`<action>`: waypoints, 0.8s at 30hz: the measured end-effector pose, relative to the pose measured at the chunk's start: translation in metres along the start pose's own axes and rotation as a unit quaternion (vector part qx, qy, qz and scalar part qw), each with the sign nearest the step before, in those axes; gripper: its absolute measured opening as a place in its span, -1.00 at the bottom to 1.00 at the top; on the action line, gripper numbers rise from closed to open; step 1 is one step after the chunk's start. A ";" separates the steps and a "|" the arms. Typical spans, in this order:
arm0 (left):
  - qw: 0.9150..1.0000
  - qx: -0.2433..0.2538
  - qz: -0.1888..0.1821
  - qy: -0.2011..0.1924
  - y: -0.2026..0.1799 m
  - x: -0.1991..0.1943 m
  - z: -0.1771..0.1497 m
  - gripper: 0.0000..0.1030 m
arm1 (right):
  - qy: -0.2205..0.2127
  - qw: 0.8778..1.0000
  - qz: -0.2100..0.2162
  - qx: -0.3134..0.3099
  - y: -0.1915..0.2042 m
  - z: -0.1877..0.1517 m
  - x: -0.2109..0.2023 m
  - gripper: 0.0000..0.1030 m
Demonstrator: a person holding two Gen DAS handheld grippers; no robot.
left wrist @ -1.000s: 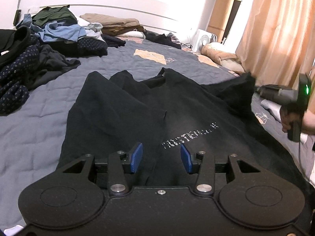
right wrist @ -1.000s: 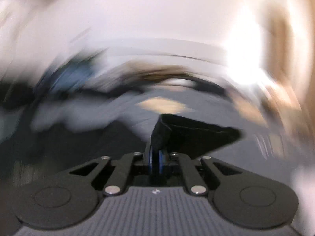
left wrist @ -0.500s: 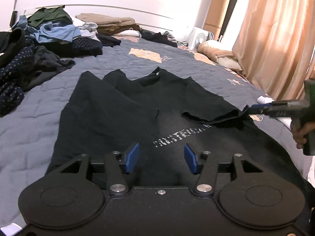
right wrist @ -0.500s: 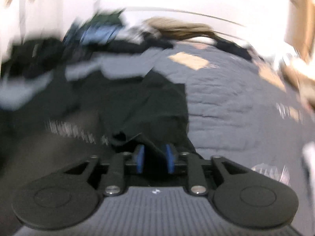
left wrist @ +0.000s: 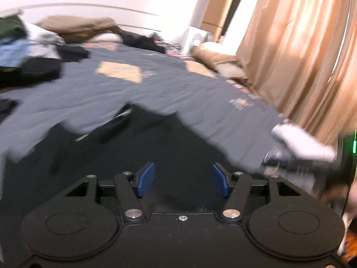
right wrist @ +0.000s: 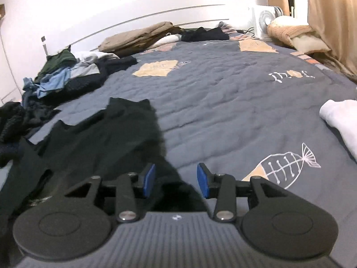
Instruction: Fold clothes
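Note:
A black T-shirt lies flat on the grey quilt, its right sleeve folded inward over the body. My right gripper hovers at the shirt's right edge, jaws opening; dark cloth lies below the gap and the blue pads press on nothing. In the blurred left wrist view the same shirt spreads under my left gripper. Its jaws are also opening, with nothing between them. The right tool's green light shows at the far right edge.
A heap of loose clothes lies at the left, with folded tan garments by the headboard. A white garment rests at the right bed edge. A fan, a pillow and curtains stand at the right.
The right gripper laid the sleeve it held onto the shirt and let go, its jaws spreading. The left gripper swung to the right over the shirt and its jaws widened.

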State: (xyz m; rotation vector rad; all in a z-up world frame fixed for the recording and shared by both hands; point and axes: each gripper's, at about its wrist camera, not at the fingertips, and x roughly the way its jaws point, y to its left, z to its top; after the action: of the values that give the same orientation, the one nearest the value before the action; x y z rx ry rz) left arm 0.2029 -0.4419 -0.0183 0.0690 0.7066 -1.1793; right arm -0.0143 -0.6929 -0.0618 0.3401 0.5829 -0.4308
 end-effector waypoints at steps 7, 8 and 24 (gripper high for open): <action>0.998 0.000 0.018 0.067 0.005 0.127 0.059 0.07 | 0.020 0.998 0.019 0.061 -0.012 -0.004 0.020 -0.21; 0.997 -0.001 0.022 0.073 0.007 0.138 0.062 0.07 | 0.024 0.998 0.021 0.056 -0.010 -0.005 0.024 -0.21; 0.994 0.016 0.023 0.107 0.022 0.205 0.060 -0.87 | 0.001 0.990 0.006 0.137 -0.021 -0.023 0.030 -0.77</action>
State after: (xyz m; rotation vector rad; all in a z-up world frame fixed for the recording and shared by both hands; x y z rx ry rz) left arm 0.2899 -0.6256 -0.0885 0.2399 0.8690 -1.1500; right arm -0.0123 -0.7098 -0.1015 0.6074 0.5238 -0.4998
